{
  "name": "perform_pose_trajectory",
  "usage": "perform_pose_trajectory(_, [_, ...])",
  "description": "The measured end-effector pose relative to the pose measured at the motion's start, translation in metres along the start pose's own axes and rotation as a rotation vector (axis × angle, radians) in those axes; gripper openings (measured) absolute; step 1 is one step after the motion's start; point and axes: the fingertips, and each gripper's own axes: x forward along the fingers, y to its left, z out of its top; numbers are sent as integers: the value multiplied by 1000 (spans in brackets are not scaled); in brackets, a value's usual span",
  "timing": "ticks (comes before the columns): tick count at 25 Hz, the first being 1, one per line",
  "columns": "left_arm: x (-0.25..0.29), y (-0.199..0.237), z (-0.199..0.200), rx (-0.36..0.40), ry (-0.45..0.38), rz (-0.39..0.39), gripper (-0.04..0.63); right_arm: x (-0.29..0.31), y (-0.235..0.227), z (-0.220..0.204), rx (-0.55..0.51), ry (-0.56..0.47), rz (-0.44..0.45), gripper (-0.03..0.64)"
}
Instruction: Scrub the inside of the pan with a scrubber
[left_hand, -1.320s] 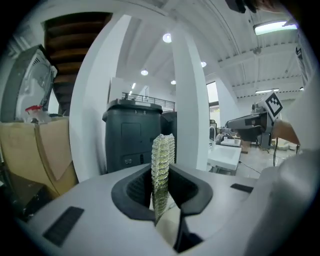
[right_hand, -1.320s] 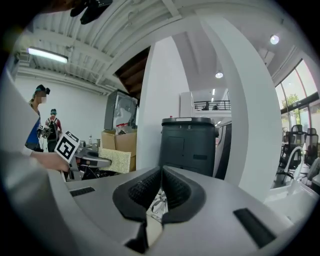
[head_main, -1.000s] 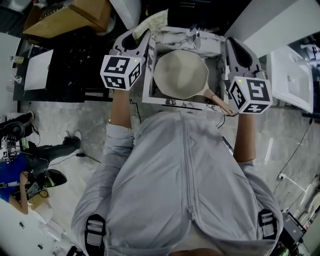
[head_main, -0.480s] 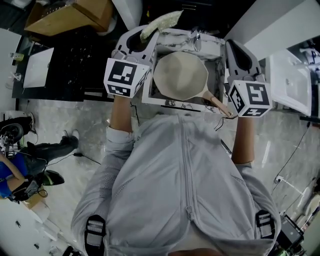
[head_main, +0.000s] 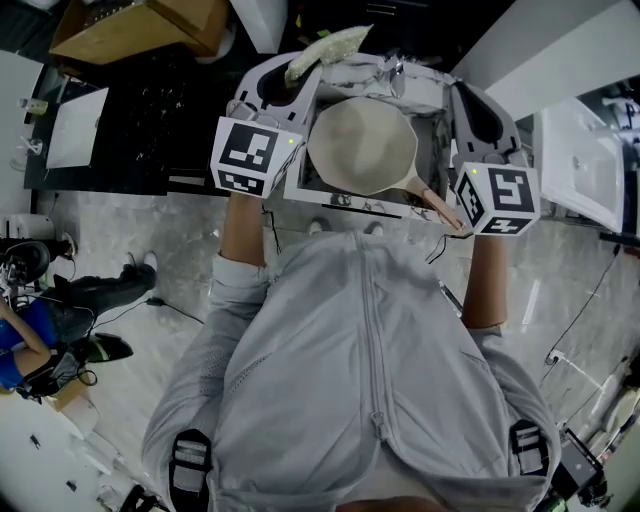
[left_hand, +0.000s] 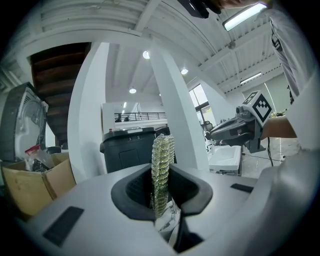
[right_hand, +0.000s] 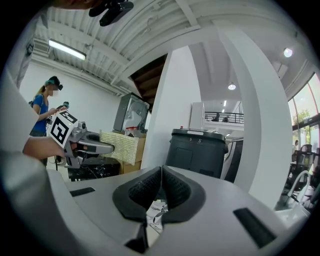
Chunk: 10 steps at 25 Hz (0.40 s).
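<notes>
A cream pan (head_main: 362, 145) sits in a marble-patterned sink (head_main: 345, 200), its wooden handle (head_main: 432, 203) pointing toward my right hand. My left gripper (head_main: 300, 72) hovers over the sink's left rim, shut on a yellow-green scrubber (head_main: 330, 45) that sticks out past its tips. The left gripper view has the scrubber (left_hand: 162, 170) standing edge-on between the closed jaws of that gripper (left_hand: 161, 200). My right gripper (head_main: 466, 95) is raised over the sink's right rim. Its jaws (right_hand: 161, 192) are shut with nothing between them. From the right gripper view the scrubber (right_hand: 120, 146) shows flat.
A black counter (head_main: 130, 120) with a cardboard box (head_main: 140, 25) lies left of the sink, and a white basin (head_main: 585, 160) is to the right. A dark bin (left_hand: 130, 152) and a white column (left_hand: 175, 100) stand ahead. A person in blue (head_main: 25, 340) sits at far left.
My left gripper has swung a little rightward and farther over the sink's rim, carrying the scrubber. The right gripper has barely shifted. The pan stays put.
</notes>
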Motion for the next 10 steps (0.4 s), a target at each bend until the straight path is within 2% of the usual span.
perform_pose_trajectory(10, [-2, -3, 0, 6, 10, -4, 71, 2, 3, -1, -6, 11, 11, 37])
